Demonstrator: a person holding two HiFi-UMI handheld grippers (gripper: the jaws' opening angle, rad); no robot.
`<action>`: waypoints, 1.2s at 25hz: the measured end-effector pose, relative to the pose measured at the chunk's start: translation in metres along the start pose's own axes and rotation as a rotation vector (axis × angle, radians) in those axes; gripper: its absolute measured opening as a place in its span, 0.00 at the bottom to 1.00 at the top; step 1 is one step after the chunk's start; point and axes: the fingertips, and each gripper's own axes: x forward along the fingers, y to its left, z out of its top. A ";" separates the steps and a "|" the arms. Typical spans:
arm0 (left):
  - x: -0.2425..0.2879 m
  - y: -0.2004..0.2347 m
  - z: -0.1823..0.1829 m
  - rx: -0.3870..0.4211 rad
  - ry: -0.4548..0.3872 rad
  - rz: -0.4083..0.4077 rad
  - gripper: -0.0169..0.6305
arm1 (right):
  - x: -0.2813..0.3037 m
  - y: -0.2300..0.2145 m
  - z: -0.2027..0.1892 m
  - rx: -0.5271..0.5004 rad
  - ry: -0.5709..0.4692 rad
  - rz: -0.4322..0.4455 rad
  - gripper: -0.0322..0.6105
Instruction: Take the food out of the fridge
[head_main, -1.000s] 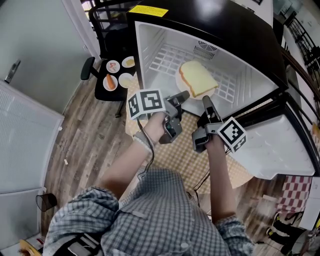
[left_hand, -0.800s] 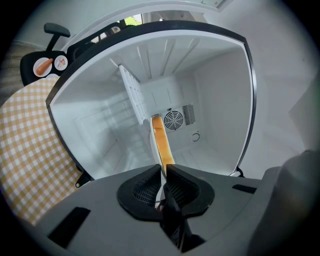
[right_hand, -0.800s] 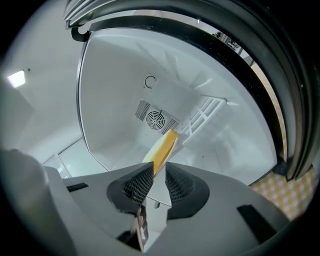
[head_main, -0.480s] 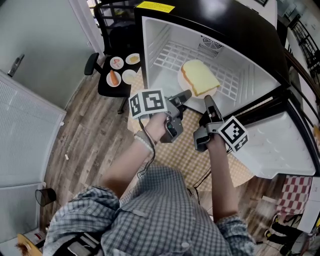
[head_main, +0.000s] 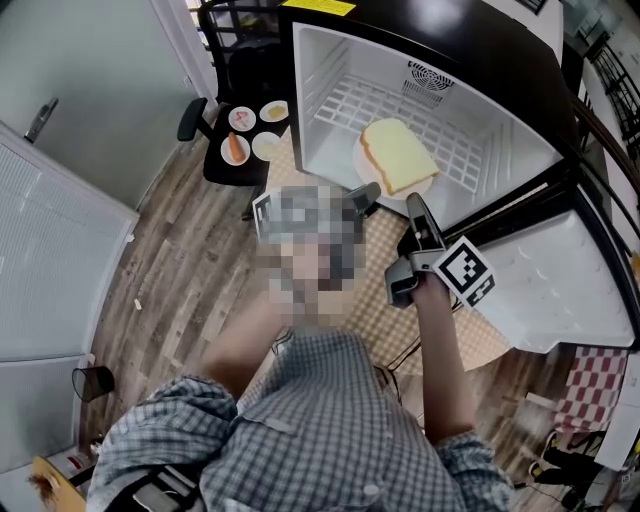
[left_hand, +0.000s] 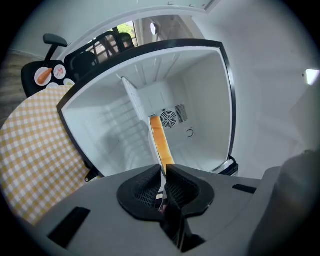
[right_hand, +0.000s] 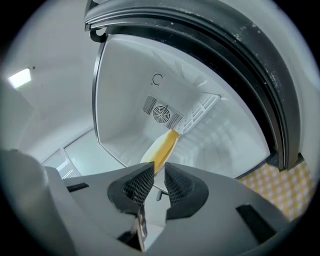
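Note:
A slice of bread (head_main: 400, 152) lies on a white plate (head_main: 360, 158) on the wire shelf inside the open white-lined fridge (head_main: 330, 60). My left gripper (head_main: 366, 190) sits just outside the fridge's front edge, a little short of the plate, partly under a mosaic patch. In the left gripper view the jaws (left_hand: 164, 172) are closed with nothing in them, and the bread (left_hand: 161, 140) shows edge-on beyond them. My right gripper (head_main: 412, 203) hovers beside it, also shut and empty (right_hand: 159, 182), with the bread (right_hand: 162, 145) ahead.
The fridge stands on a yellow checked cloth (head_main: 380, 300). Its door (head_main: 560, 290) hangs open at the right. A black chair (head_main: 225, 165) at the left carries three small plates of food (head_main: 250, 135). A white cabinet (head_main: 50, 250) stands further left on the wooden floor.
Both grippers stay at about the same spot in front of the fridge opening. The head view has drifted slightly, so the fridge and chair sit a little lower in it.

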 end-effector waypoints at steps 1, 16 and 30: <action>-0.005 -0.002 -0.003 0.006 -0.002 0.000 0.09 | -0.004 0.003 -0.003 -0.001 0.000 0.004 0.14; -0.054 0.001 -0.029 0.020 -0.050 -0.007 0.09 | -0.027 0.020 -0.043 -0.081 0.090 0.046 0.14; -0.081 0.054 -0.049 0.012 -0.024 0.063 0.08 | -0.019 -0.006 -0.099 -0.110 0.198 0.000 0.14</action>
